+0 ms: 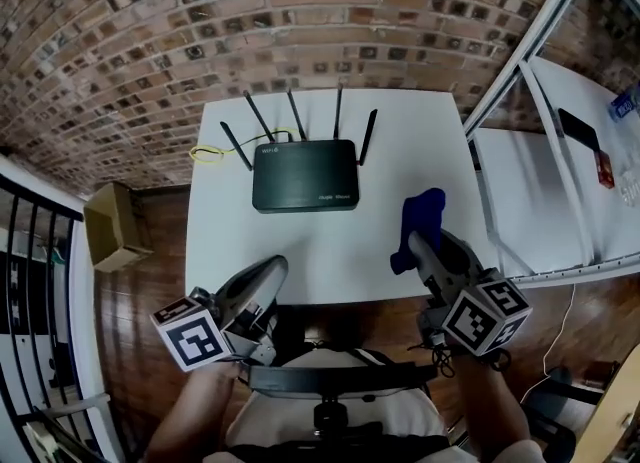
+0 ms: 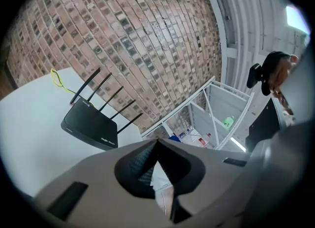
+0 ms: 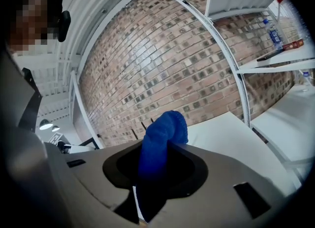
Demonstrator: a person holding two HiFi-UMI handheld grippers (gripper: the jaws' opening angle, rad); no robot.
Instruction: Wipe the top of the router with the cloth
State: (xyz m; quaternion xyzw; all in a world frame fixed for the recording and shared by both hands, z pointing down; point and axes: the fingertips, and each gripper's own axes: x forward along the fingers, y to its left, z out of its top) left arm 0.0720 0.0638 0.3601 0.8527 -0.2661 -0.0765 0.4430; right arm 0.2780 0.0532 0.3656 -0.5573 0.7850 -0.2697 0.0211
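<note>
Lower right, the right tool [image 1: 418,243] clamps the blue cloth [image 1: 422,209], poised for the router [image 1: 305,176] at centre; the left tool [image 1: 270,273] is closed and empty.

Head and left gripper views both face the router [image 1: 305,173].

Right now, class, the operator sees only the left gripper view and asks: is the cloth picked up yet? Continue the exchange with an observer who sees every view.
Observer: Yes. The right gripper has its tongs shut on the blue cloth.
Operator: Is it touching the router?
Observer: No. The head view shows the cloth apart from the router, to its right, over the white table.
Operator: Anything beside the table?
Observer: A cardboard box on the floor, at the left.
</note>
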